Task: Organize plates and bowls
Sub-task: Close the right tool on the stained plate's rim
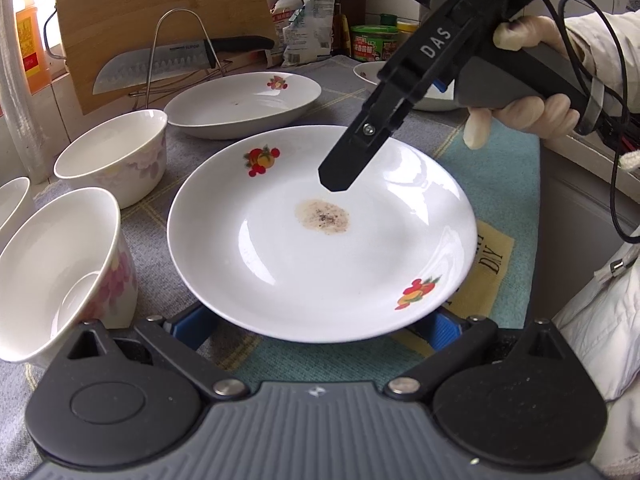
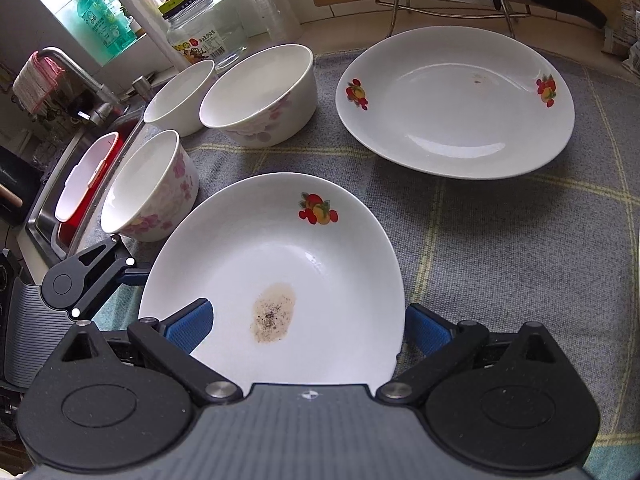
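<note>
A white plate with fruit prints [image 1: 320, 264] [image 2: 280, 248] and a brown stain in its middle lies on a checked cloth [image 2: 500, 248]. My left gripper [image 1: 320, 322] is open, its blue pads [image 1: 196, 320] tucked under the plate's near rim. From the upper right, my right gripper [image 1: 340, 178] [image 2: 308, 328] reaches over the plate. It is open, one pad [image 2: 188, 328] above the plate and the other past its rim. A second matching plate [image 1: 244, 104] [image 2: 456, 104] sits farther back. To the left stand three floral bowls [image 1: 112, 156] [image 1: 60, 264] [image 2: 180, 92].
A knife [image 1: 160, 64] rests on a wire rack in front of a wooden board [image 1: 160, 8]. Jars and packets line the back wall. A sink [image 2: 44, 220] with a red basin lies at the left. Behind the right gripper sits another white dish [image 1: 372, 72]. A gloved hand [image 1: 520, 112] holds that gripper.
</note>
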